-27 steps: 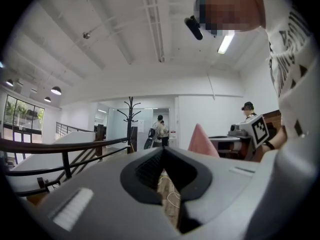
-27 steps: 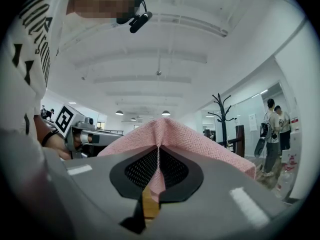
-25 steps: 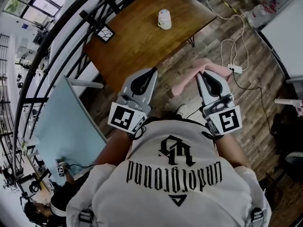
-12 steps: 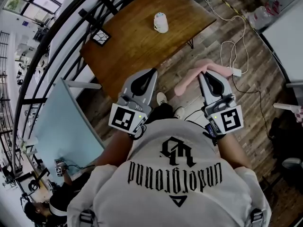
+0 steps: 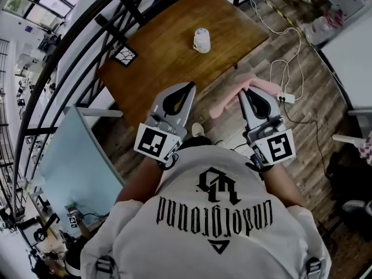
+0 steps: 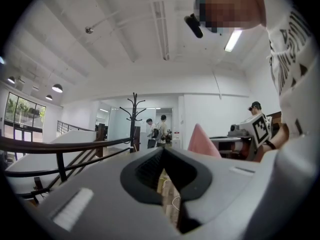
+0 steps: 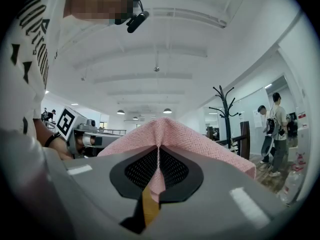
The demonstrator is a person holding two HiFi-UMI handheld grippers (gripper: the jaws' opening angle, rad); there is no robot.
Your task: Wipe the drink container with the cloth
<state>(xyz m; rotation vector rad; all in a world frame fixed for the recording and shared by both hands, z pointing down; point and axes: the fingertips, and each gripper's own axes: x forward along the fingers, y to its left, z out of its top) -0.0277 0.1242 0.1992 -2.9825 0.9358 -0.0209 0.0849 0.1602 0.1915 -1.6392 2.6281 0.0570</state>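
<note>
Drink container (image 5: 201,40) on table (image 5: 168,63), right gripper (image 5: 251,90) jaws clamping cloth (image 5: 224,104), left gripper (image 5: 188,87) jaws together.

Wooden tabletop (image 5: 168,51) at 12 o'clock, w/ a black-framed sq. tile (image 5: 125,55) near its 9 o'clock corner. Black railing (image 5: 110,27) curves past its left side, 9 to 12 o'clock. Pale blue panel (image 5: 75,156) at 8 o'clock. White power strip (image 5: 285,97) on plank floor (image 5: 317,127) at 2 o'clock. Left gripper view: coat stand (image 6: 134,116), two ppl (image 6: 162,130) just beside it at 3 o'clock.
</note>
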